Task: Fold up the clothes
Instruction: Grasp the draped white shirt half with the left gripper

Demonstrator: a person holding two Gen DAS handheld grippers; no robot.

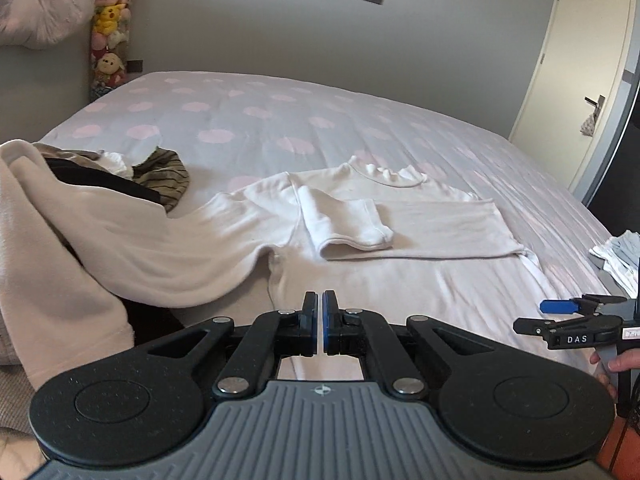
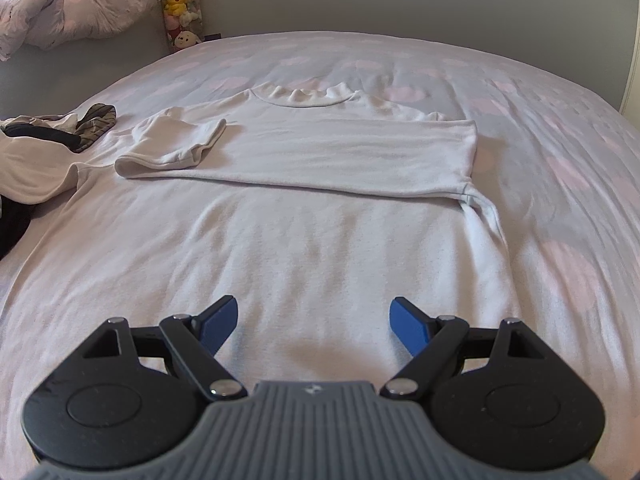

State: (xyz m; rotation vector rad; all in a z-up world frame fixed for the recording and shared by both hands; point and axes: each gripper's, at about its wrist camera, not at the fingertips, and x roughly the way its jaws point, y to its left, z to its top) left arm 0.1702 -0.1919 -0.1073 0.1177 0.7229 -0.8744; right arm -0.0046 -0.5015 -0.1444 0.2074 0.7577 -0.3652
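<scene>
A white long-sleeved shirt [image 1: 400,220] [image 2: 320,248] lies flat on the bed, collar at the far end. Both sleeves are folded in over the chest; the left cuff [image 2: 176,144] is doubled back. My left gripper [image 1: 322,300] is shut, its blue pads pressed together with no cloth showing between them, just short of the shirt's near left edge. My right gripper [image 2: 316,320] stands open over the shirt's lower half with nothing between its fingers. In the left wrist view the right gripper [image 1: 548,316] shows at the right edge, with a hand [image 1: 620,360] behind it.
A heap of unfolded clothes [image 1: 60,220] [image 2: 36,152] with a striped garment [image 1: 164,176] lies at the bed's left side, over the shirt's edge. Folded laundry [image 1: 616,256] sits at the right edge. The spotted bedsheet [image 1: 280,120] runs back to plush toys [image 1: 110,28] and a door [image 1: 580,80].
</scene>
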